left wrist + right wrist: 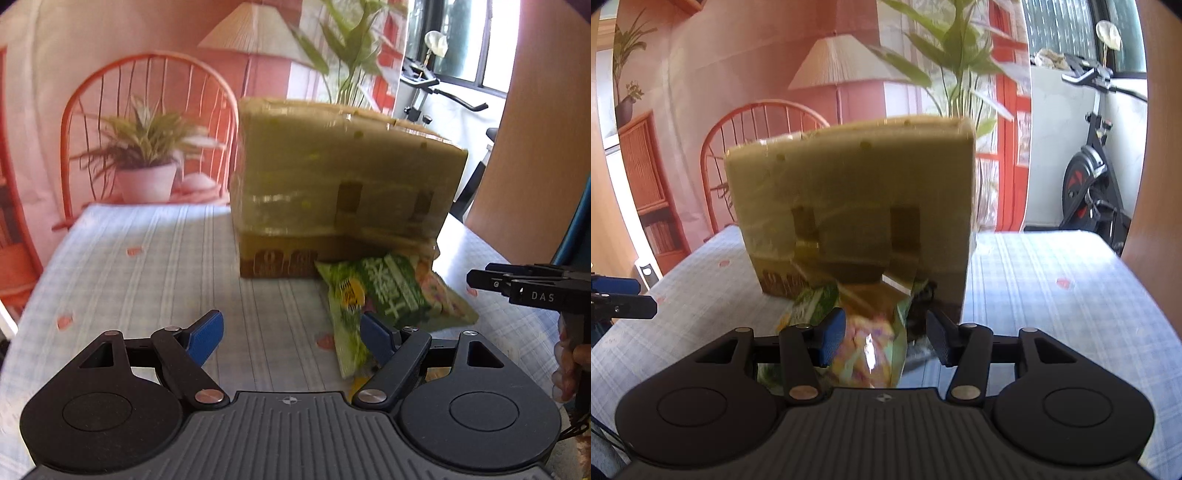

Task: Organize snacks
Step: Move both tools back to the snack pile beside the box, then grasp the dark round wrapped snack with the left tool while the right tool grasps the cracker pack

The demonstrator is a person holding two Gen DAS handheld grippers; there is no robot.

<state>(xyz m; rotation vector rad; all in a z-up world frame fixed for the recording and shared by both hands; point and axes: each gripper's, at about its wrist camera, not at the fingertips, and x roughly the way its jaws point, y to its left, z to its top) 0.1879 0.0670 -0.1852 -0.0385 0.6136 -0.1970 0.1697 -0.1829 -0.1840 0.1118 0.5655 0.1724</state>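
The left gripper was held above the table, its two blue-padded fingers spread wide with only the checked tablecloth visible between them. Its right-hand pad lay against the lower left edge of the green snack packet; whether it touched the wrapper could not be determined. The snack packet rested on the tablecloth directly in front of the cardboard box, its upper end against the box's lower front face. The cardboard box stood upright on the table and was wrapped in glossy tape, with two dark rectangular patches on its facing side. In the right wrist view, the right gripper was partly open, and the crinkled end of the snack packet lay between its fingers. The left pad appeared to be at the wrapper's edge, while a visible gap separated the wrapper from the right pad; no firm pinch was evident. The tip of the right gripper also appeared at the right edge of the left wrist view, just beside the packet, held by a hand. A printed backdrop showing a chair, lamp and plants hung behind the table, and an exercise bike stood by the window.
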